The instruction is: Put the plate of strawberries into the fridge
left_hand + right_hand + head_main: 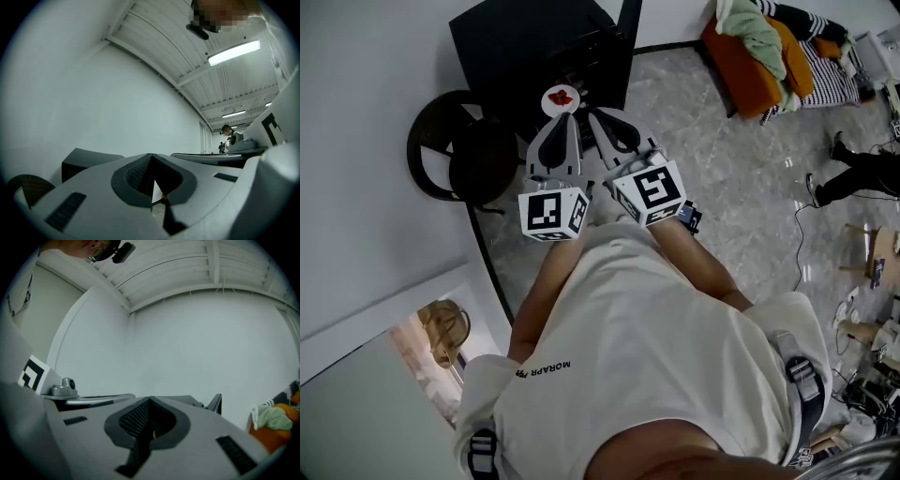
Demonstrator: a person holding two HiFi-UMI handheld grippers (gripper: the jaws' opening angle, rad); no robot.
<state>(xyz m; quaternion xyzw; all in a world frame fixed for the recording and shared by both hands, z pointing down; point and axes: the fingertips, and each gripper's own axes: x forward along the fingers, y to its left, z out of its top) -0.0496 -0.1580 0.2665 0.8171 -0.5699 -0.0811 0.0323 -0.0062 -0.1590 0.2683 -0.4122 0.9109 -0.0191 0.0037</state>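
Progress: small white plate of red strawberries (560, 97), just above frame centre, hangs in front of the black box-shaped fridge (534, 42) at upper centre (not yet inside).
Left gripper (566, 114): jaws fully closed, apparently pinching the plate's rim.
Right gripper (596, 114): jaws closed together, empty, beside the plate.

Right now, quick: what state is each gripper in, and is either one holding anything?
Left gripper: closed, holding nothing.
Right gripper: closed, holding nothing.
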